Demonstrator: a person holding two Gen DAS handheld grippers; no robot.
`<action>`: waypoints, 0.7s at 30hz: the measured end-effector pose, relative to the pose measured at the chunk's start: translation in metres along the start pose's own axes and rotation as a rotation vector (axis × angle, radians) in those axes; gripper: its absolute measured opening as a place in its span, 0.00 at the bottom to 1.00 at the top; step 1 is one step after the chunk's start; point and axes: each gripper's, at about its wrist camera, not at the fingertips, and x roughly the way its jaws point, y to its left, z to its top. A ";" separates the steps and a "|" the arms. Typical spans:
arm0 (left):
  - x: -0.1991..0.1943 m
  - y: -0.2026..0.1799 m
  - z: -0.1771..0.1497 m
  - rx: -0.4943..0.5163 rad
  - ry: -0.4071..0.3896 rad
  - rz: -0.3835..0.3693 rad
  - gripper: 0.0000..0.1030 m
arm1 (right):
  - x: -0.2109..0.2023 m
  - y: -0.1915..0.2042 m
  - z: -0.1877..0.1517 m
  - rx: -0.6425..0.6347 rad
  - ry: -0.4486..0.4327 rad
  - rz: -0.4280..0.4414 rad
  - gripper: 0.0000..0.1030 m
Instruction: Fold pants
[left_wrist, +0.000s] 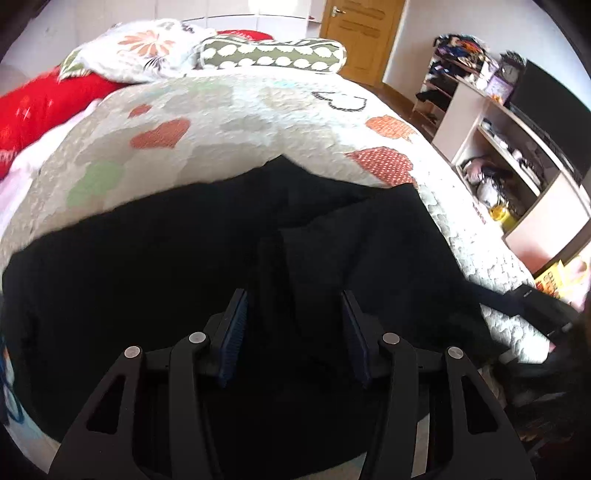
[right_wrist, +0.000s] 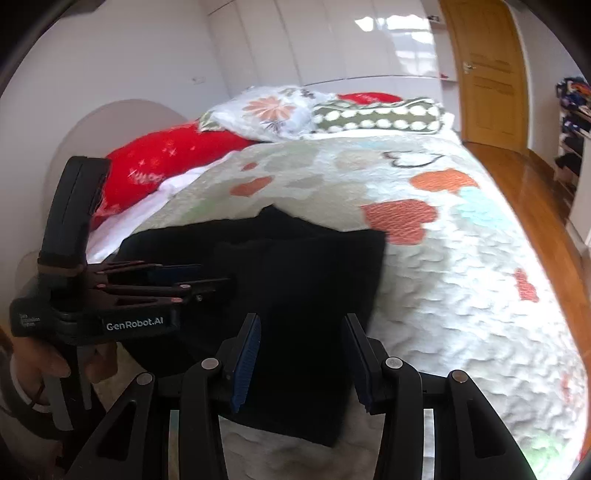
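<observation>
From my seat, the right gripper (right_wrist: 301, 354) hung nearest, its 2 fingers spread apart and holding nothing, just above the near edge of the black pants (right_wrist: 295, 280). I judged I held it wide so it could take a fresh edge. The left gripper (left_wrist: 293, 328) was likewise parted and empty over the same dark cloth; seen from the right wrist it sat level at the pants' left side. The pants lay in a roughly squared, layered stack on the near end of the quilt (right_wrist: 443, 295), flat ground suited to pressing folds. Beyond the pants, pillows (right_wrist: 376, 114) sat at the far end.
</observation>
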 end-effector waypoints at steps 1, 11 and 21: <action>-0.003 0.004 -0.003 -0.013 -0.001 -0.003 0.48 | 0.009 0.007 -0.005 -0.032 0.040 -0.013 0.43; -0.034 0.039 -0.014 -0.120 -0.049 0.041 0.50 | -0.003 0.028 0.013 -0.130 0.000 -0.038 0.42; -0.052 0.059 -0.027 -0.169 -0.076 0.121 0.50 | 0.053 0.067 0.015 -0.197 0.038 -0.026 0.42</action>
